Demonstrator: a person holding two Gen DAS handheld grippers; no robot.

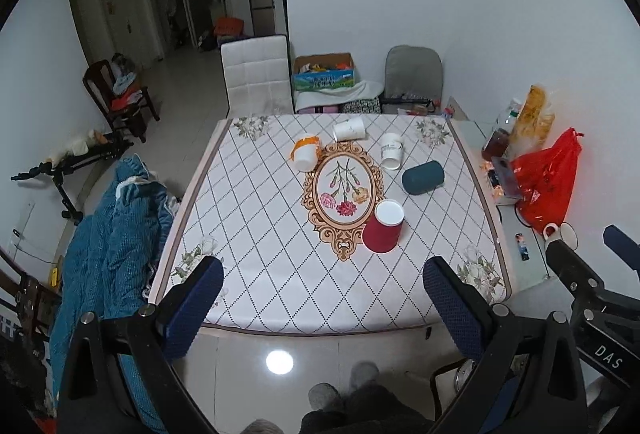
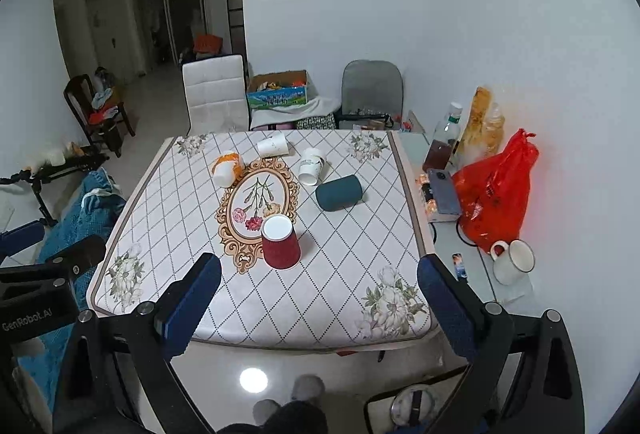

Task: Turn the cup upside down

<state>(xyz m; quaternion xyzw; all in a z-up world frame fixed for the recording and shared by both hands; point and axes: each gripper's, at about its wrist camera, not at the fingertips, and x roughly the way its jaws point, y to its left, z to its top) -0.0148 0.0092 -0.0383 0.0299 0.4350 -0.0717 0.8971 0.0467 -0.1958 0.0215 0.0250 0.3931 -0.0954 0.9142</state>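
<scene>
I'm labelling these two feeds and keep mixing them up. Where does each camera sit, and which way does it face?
Left wrist view: on the left gripper, above the near table edge, facing the red paper cup standing rim down; open jaws, the person's slippered feet and the other gripper at right show.
Right wrist view: on the right gripper, facing the same way; open jaws, feet and the other gripper at left show.
Shared: the diamond-patterned floral tablecloth, the red cup and the dark teal cup lying on its side.

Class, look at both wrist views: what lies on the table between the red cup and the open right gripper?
Nothing: in the right wrist view only bare patterned tablecloth lies between the red cup and the right gripper.
</scene>
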